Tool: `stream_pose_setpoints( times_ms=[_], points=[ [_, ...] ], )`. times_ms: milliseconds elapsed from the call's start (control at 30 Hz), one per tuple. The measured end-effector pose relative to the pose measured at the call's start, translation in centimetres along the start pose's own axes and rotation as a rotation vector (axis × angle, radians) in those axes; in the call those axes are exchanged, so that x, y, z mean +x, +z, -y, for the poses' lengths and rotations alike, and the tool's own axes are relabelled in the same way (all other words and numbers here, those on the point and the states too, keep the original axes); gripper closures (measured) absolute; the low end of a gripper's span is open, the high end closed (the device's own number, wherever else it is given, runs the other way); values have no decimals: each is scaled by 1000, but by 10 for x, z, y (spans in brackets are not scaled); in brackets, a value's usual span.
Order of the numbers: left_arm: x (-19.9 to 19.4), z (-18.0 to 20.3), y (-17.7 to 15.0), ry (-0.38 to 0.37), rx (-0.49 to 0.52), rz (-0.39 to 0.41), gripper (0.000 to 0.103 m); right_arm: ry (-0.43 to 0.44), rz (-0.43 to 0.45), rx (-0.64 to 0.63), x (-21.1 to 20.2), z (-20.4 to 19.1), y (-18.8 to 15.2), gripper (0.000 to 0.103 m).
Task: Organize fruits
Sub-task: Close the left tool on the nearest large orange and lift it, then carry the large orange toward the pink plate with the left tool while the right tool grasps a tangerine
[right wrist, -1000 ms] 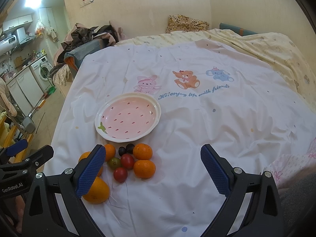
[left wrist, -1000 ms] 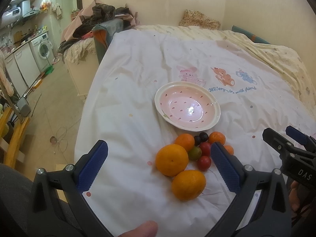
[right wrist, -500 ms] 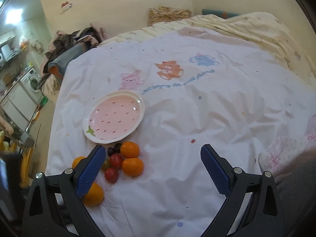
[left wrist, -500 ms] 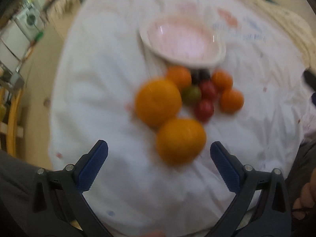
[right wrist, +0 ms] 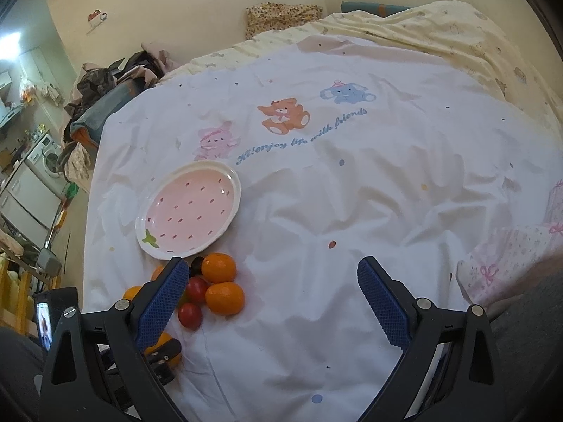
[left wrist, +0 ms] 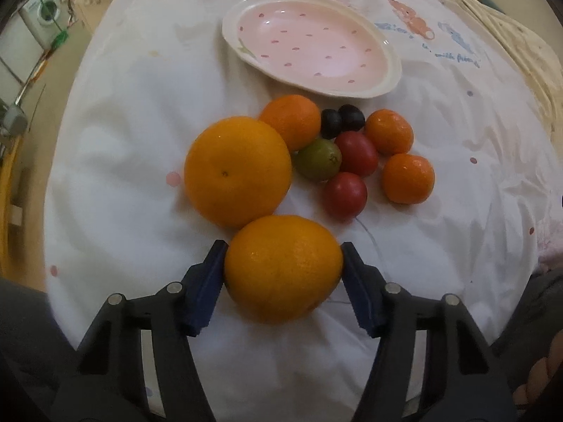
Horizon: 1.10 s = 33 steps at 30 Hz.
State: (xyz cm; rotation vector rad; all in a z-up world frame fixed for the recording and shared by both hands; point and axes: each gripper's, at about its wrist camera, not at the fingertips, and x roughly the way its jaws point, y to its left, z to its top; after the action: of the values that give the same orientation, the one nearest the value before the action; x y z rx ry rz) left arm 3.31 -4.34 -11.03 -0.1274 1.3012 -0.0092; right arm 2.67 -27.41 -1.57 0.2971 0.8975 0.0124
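Observation:
My left gripper (left wrist: 283, 263) is shut on the nearest big orange (left wrist: 283, 267), which rests on the white bedsheet; both blue pads touch its sides. A second big orange (left wrist: 237, 170) lies just beyond it. Past that lie small mandarins (left wrist: 408, 177), red tomatoes (left wrist: 345, 195), a green fruit (left wrist: 318, 158) and two dark grapes (left wrist: 341, 119). The empty pink strawberry plate (left wrist: 313, 44) sits behind the pile. My right gripper (right wrist: 271, 302) is open and empty, held above the sheet to the right of the fruits (right wrist: 223, 293) and the plate (right wrist: 190, 207).
The white sheet with printed cartoon animals (right wrist: 285, 114) covers the bed. A yellow quilt (right wrist: 440, 31) lies at the far right. Clothes are piled (right wrist: 105, 84) at the bed's far left corner. The floor and a washing machine (right wrist: 45, 154) lie left of the bed edge.
My left gripper moved down and forward to the fruit pile and closed on the nearest big orange. My right gripper stayed open and shifted slightly right.

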Motion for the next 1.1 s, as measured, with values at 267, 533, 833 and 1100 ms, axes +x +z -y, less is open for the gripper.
stream_pose_setpoints(
  times_ms=[267, 533, 833, 1100],
  points=[
    [-22, 1, -6, -42, 7, -22, 47, -13, -4, 6, 1, 0, 0, 4],
    [-80, -22, -3, -108, 38, 77, 47, -29, -113, 140, 19, 32, -1, 4],
    [-92, -38, 41, -62, 76, 163, 47, 207, -405, 128, 64, 16, -9, 22],
    [-79, -45, 44, -40, 54, 202, 47, 234, -506, -25, 103, -24, -6, 32]
  ],
)
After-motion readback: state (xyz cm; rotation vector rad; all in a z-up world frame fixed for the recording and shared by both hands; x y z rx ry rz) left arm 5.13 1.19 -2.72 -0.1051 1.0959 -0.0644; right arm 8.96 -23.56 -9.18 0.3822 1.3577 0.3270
